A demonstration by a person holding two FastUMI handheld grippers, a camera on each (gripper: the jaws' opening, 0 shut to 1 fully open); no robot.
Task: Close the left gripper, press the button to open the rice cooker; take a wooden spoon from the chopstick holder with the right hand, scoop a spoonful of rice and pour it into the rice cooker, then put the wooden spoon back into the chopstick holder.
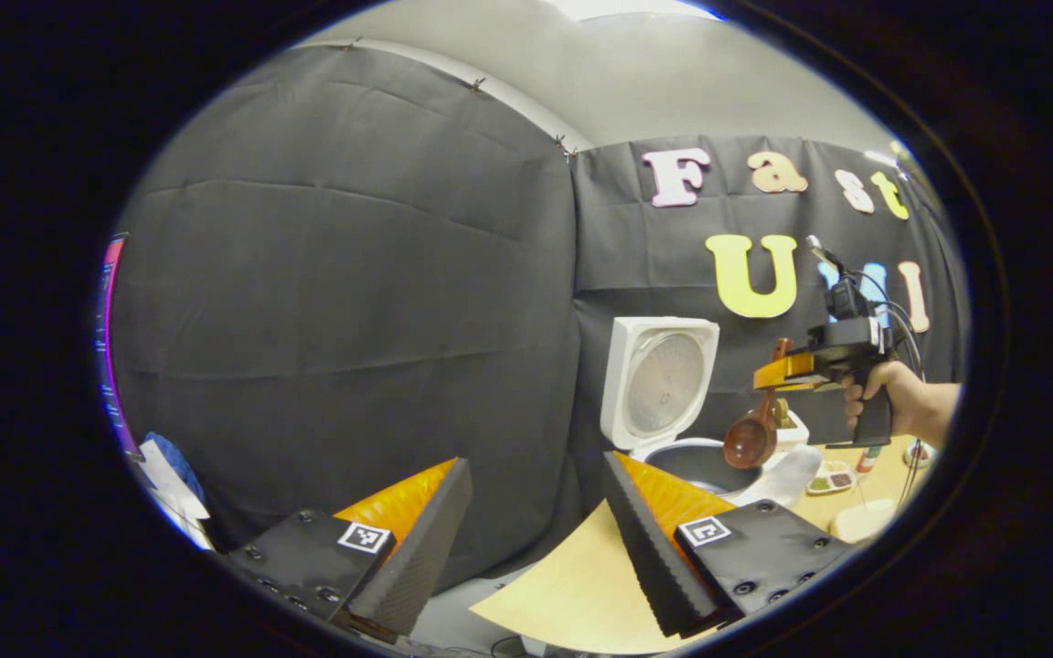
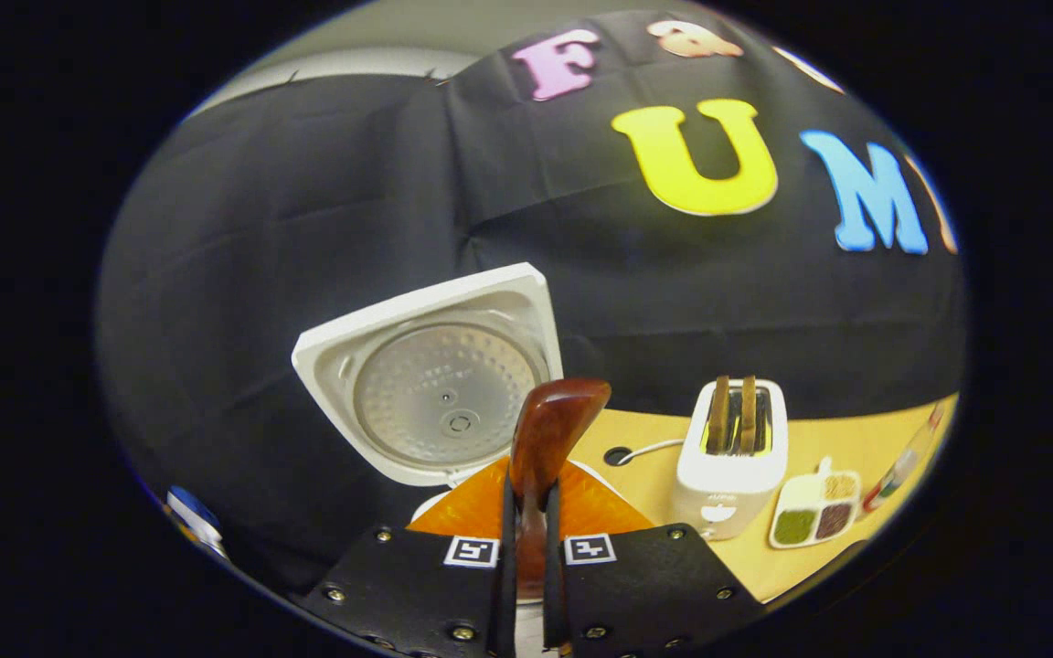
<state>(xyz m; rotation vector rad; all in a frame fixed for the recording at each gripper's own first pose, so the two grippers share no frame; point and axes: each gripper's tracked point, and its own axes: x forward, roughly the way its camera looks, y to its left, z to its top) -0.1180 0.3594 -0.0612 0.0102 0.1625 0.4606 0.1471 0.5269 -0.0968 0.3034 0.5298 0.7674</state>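
Note:
The white rice cooker stands with its lid (image 1: 659, 384) (image 2: 440, 384) raised upright, and its dark inner pot (image 1: 705, 464) lies open below. The wooden spoon (image 1: 752, 437) (image 2: 552, 429) hangs bowl down just above the pot's right rim. My right gripper (image 1: 787, 370) (image 2: 526, 516), held by a hand (image 1: 892, 402), is shut on the spoon's handle. I cannot tell whether the spoon holds rice. Nearer the table's front left, my left gripper (image 1: 536, 548) is open with nothing between its fingers, well short of the cooker.
A white toaster-like box (image 2: 732, 457) (image 1: 790, 425) with two brown pieces upright in its slots stands right of the cooker. Beside it lie a small divided dish of grains (image 2: 814, 516) (image 1: 830, 478) and a bottle (image 2: 901, 466). The wooden table (image 1: 581, 585) ends near my left gripper.

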